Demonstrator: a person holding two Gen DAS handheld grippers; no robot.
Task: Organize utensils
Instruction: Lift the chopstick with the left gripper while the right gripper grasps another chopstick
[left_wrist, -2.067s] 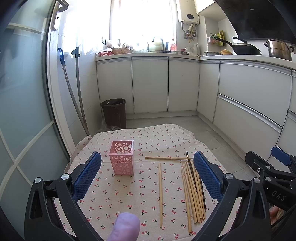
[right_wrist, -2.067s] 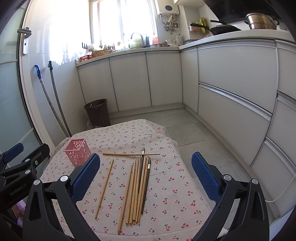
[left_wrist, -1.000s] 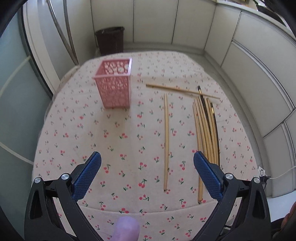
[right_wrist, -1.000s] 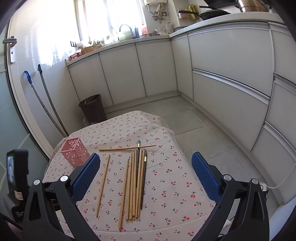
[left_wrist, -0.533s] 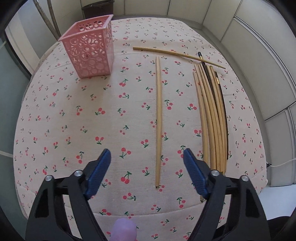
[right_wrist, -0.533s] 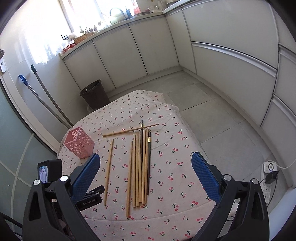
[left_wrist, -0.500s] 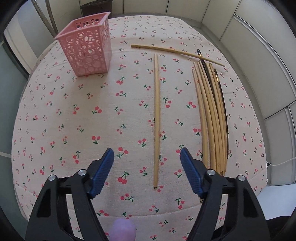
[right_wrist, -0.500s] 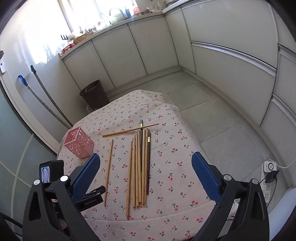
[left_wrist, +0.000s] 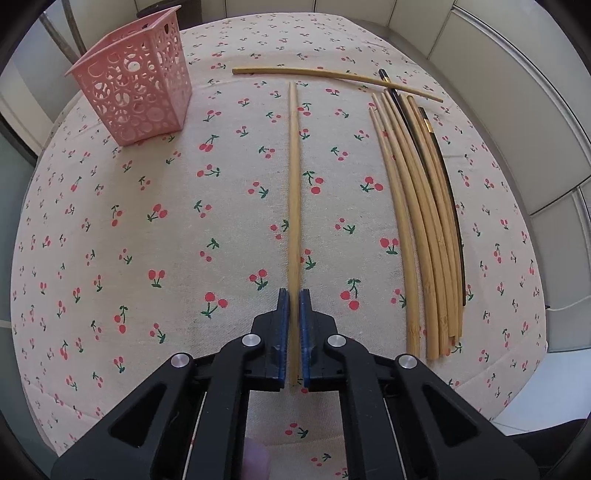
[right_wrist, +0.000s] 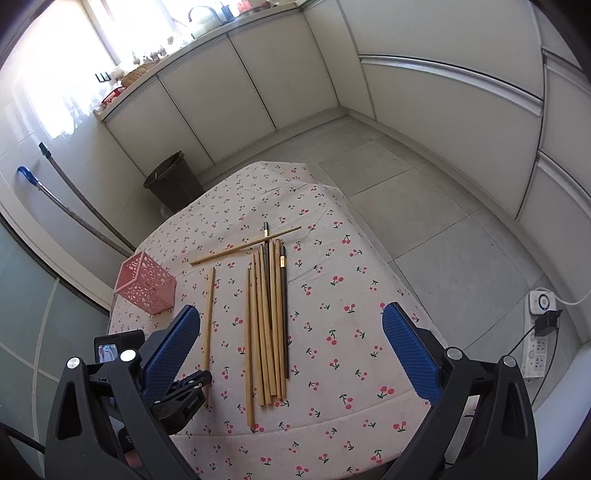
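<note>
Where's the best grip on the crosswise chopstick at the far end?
Its bare left half, from above, jaws across the shaft. It lies flat and sideways, and its right end crosses the dark chopstick in the bundle, so that side is crowded.

Sunlight pours through the window (right_wrist: 122, 33) onto pale cabinets (right_wrist: 236, 85) lining two walls, a grey tiled floor (right_wrist: 424, 221), a dark bin (right_wrist: 173, 182) in the corner and a cherry-print cloth (right_wrist: 332, 295) over the bench.
</note>
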